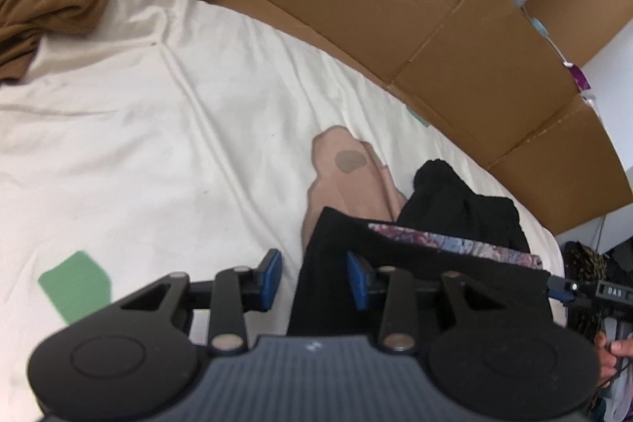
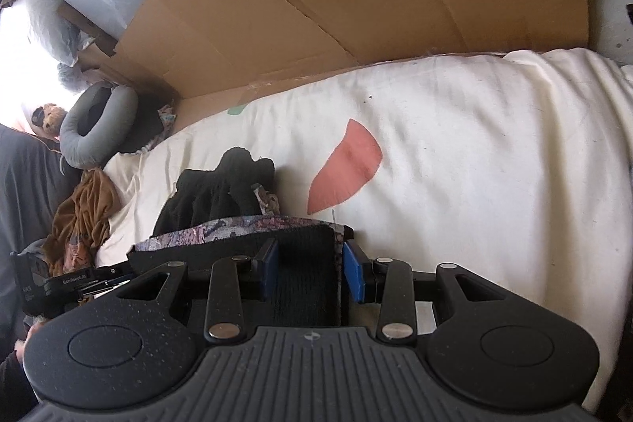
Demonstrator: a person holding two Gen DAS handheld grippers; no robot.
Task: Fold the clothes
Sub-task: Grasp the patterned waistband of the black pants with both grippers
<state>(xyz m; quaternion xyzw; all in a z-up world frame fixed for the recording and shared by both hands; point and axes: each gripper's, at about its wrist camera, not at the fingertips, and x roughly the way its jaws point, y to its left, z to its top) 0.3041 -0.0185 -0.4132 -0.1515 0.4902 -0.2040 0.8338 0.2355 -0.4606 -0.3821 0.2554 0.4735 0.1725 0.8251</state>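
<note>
The left gripper stands partly spread, the black garment hanging between its blue pads; whether they pinch cannot be told. The cloth is black knit with a mottled purple-grey patterned band along its top edge, stretched rightward to the right gripper, whose narrowed pads flank its corner.

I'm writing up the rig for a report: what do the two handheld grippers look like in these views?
Both look alike. The left gripper and the right gripper have a ribbed dark grey body, black linkage arms with silver round pins, round black discs at either side and blue pads on the jaws. The right gripper's side, seen from the left wrist view, bears small white lettering, too blurred to read.
</note>
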